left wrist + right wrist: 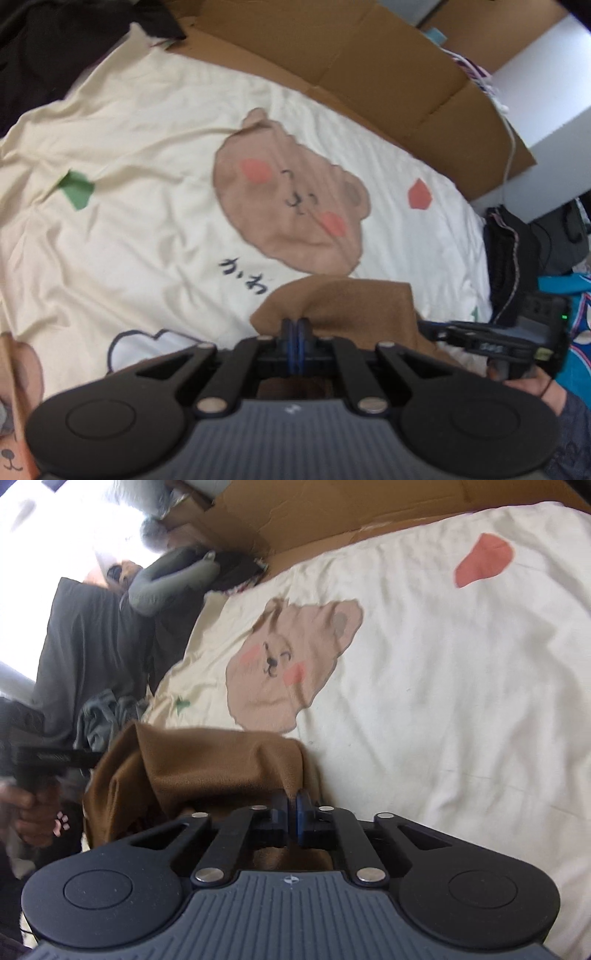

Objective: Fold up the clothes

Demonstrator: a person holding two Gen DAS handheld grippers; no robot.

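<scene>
A cream bedsheet [129, 240], soft and lightly creased, printed with tan bear faces, spreads across the bed, with flat corrugated cardboard [332, 55] along its far edge. On the sheet's near side lies a brown, felt-like garment [207, 768], bunched in loose folds. The left gripper [296, 326] pinches one edge of it, fingers pressed together on the cloth, and the right gripper [293, 806] pinches another fold.

Both tongs are angled downward with jaws pinched together, the left tongs [296, 326] clamped tight and the right tongs [292, 806] nipped closed just the same, while each bare hand [535, 387] wraps its black handle off to the side, fingers [27, 812] curled around the grip.
</scene>
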